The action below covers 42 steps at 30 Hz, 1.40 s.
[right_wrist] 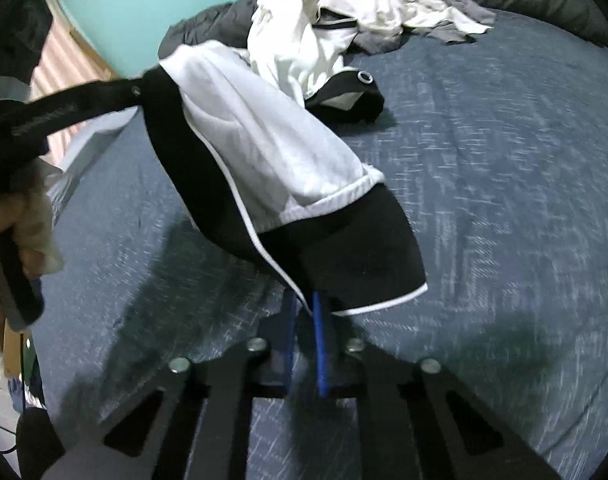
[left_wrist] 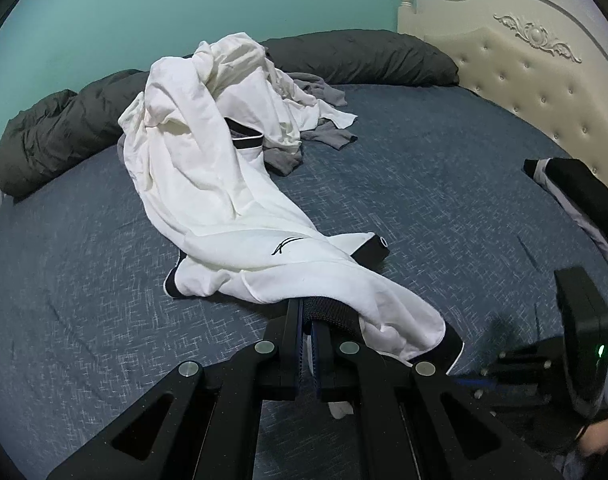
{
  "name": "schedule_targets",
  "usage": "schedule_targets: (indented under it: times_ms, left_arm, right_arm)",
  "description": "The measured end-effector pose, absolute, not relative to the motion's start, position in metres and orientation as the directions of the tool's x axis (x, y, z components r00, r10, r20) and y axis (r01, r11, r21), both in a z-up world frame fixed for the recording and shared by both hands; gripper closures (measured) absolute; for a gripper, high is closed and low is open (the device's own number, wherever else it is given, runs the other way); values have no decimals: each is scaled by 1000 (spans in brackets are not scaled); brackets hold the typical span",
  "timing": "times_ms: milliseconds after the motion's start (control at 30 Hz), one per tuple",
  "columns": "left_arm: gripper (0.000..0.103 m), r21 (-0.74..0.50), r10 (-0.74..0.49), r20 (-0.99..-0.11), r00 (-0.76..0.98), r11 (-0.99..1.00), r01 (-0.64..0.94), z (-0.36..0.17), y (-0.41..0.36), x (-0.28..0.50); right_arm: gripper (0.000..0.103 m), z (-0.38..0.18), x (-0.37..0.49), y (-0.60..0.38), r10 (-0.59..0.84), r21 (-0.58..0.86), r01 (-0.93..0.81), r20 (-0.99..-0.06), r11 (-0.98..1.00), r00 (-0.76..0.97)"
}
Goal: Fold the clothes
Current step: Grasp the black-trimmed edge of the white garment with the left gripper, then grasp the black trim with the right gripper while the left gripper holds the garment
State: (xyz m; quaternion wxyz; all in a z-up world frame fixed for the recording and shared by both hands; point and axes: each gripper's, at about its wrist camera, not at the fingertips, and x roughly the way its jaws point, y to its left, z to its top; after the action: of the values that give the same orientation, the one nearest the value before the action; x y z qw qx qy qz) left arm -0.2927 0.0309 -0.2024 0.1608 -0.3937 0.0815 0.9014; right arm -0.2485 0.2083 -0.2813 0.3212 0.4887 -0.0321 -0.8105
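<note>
A white garment with black trim trails from the clothes pile toward me across the blue bed sheet. My left gripper is shut on its near edge, where a black mesh band shows between the fingers. In the right wrist view the same garment hangs lifted between both grippers. My right gripper is shut on its black, white-piped hem. My left gripper holds the far end, at the upper left of that view.
A heap of white and grey clothes lies mid-bed, with a dark duvet rolled along the teal wall. A cream headboard stands at the right, with a black garment beside it. A person's hand grips the left tool.
</note>
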Motion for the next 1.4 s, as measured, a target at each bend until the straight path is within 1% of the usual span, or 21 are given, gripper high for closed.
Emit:
schedule_targets:
  times_ms: [33, 300, 433, 500, 600, 667, 767, 800, 833, 867, 933, 1000, 1067, 1100, 1133, 1233, 1400]
  left_arm:
    - [100, 25, 223, -737, -638, -934, -356, -204, 29, -292]
    - [100, 15, 207, -766, -608, -940, -340, -227, 12, -288]
    - [100, 7, 199, -782, -590, -945, -328, -238, 6, -288]
    - [100, -1, 198, -788, -583, -947, -320, -242, 3, -288]
    - [100, -16, 199, -794, -575, -951, -307, -244, 0, -290]
    - [100, -22, 200, -796, -571, -953, -303, -245, 0, -291]
    - [100, -26, 200, -800, -566, -953, -301, -246, 2, -293]
    - [100, -27, 201, -800, -565, -953, -301, -246, 3, -293]
    - [100, -29, 202, -801, -564, -954, -300, -246, 3, -294]
    - [100, -30, 202, -801, -564, -954, -299, -246, 3, -294]
    - [100, -31, 201, -801, -563, -954, -297, -245, 3, -294]
    - [100, -32, 200, -802, -563, -955, -294, -245, 3, -294]
    - [100, -38, 203, -802, -561, -956, -291, -244, 3, -292]
    - [100, -40, 205, -802, -561, -956, -291, -244, 3, -292]
    - [100, -41, 207, -801, -562, -955, -293, -243, 4, -292]
    - [100, -49, 216, -797, -563, -954, -297, -241, 4, -292]
    - [100, -52, 227, -786, -575, -951, -305, -236, 4, -287]
  right_arm:
    - [101, -281, -252, 207, -552, 366, 492, -773, -790, -313]
    - [102, -251, -284, 212, -576, 374, 495, -735, -785, -358]
    - [102, -248, -307, 194, -550, 336, 511, -757, -791, -354]
    - [102, -249, -322, 187, -545, 338, 508, -767, -792, -339]
    - [102, -260, -339, 184, -524, 351, 469, -792, -810, -313]
    - [101, -265, -346, 188, -491, 330, 437, -807, -837, -329]
    - [100, -264, -341, 205, -487, 341, 397, -795, -852, -362]
    - [96, -261, -335, 211, -485, 336, 394, -786, -855, -383]
    - [90, -256, -326, 217, -486, 330, 394, -772, -858, -410]
    - [88, -252, -316, 225, -500, 338, 398, -749, -853, -434]
    - [71, -247, -298, 232, -532, 359, 417, -718, -835, -449]
    - [65, -246, -281, 232, -568, 377, 447, -692, -811, -445]
    - [53, -248, -269, 218, -576, 346, 504, -698, -792, -426]
    - [46, -249, -263, 211, -579, 328, 532, -701, -780, -417]
    - [43, -250, -260, 203, -582, 308, 560, -699, -769, -416]
    - [42, -256, -262, 185, -565, 274, 578, -714, -768, -413]
    - [42, -272, -274, 174, -557, 277, 577, -733, -768, -390]
